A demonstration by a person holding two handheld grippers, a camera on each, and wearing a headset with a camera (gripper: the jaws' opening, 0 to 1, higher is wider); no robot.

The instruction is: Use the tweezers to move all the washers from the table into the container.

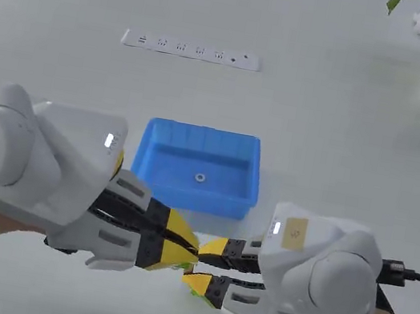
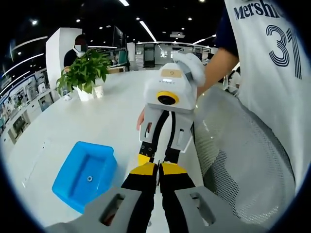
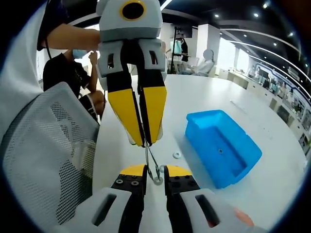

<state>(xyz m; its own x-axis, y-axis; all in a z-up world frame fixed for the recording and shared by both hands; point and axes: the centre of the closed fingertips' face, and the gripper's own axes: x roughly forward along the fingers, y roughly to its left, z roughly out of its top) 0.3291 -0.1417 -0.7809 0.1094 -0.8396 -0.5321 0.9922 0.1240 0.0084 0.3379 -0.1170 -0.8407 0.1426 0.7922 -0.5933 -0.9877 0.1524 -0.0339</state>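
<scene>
Near container [image 1: 202, 132], left hand-held gripper [image 3: 144, 141] clamps tweezers [image 3: 150, 160] (washer [image 3: 156, 180] at tips); second washer [image 3: 177, 155] beside.

Container [image 1: 205, 132] glossy blue plastic; tweezers [image 3: 147, 153], washer [image 3: 177, 155] shiny metal; table [image 1: 325, 104] smooth matt white.

Plain bright blue on the tray [image 1: 187, 196]. Silvery grey, apparently, on the washer [image 1: 200, 177] inside and the loose washer [image 3: 177, 155] on the pale grey-white bench [image 1: 322, 120]. Black and yellow on left tongs [image 3: 145, 141] and right tongs [image 3: 155, 171]; off-white shells behind, tan sticker [image 1: 294, 233] on one. White power strip [image 1: 191, 49]. Green plant [image 2: 87, 68], white pot [image 2: 87, 93]. White jersey [image 2: 262, 73], navy numerals. Grey mesh chair [image 3: 53, 145], finely dotted.
</scene>
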